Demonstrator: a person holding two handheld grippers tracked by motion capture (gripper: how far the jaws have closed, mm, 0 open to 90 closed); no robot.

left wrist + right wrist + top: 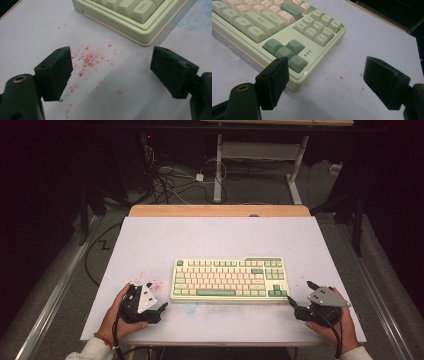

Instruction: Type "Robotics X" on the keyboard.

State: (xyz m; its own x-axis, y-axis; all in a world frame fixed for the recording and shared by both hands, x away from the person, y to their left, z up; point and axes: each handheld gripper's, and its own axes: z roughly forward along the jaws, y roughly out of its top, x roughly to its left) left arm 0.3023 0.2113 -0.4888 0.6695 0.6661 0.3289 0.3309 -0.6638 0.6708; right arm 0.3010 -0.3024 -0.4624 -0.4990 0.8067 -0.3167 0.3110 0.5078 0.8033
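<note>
A pale green keyboard (230, 280) with cream and green keys lies flat in the middle of the white board (220, 235). My left gripper (158, 296) rests in a hand just off the keyboard's front left corner (140, 37). Its jaws stand wide apart around bare board, so the left gripper (111, 53) is open and holds nothing. My right gripper (298, 291) sits by the front right corner, also in a hand. There the right gripper (325, 62) is open too, its left jaw close beside the corner with the arrow keys (285, 51).
Red specks (87, 60) stain the board between the left jaws, and a few red specks (342, 77) lie near the right gripper. A faint blue smear (192, 307) marks the board at the keyboard's front. A wooden edge (220, 210) borders the far side; cables lie on the floor beyond.
</note>
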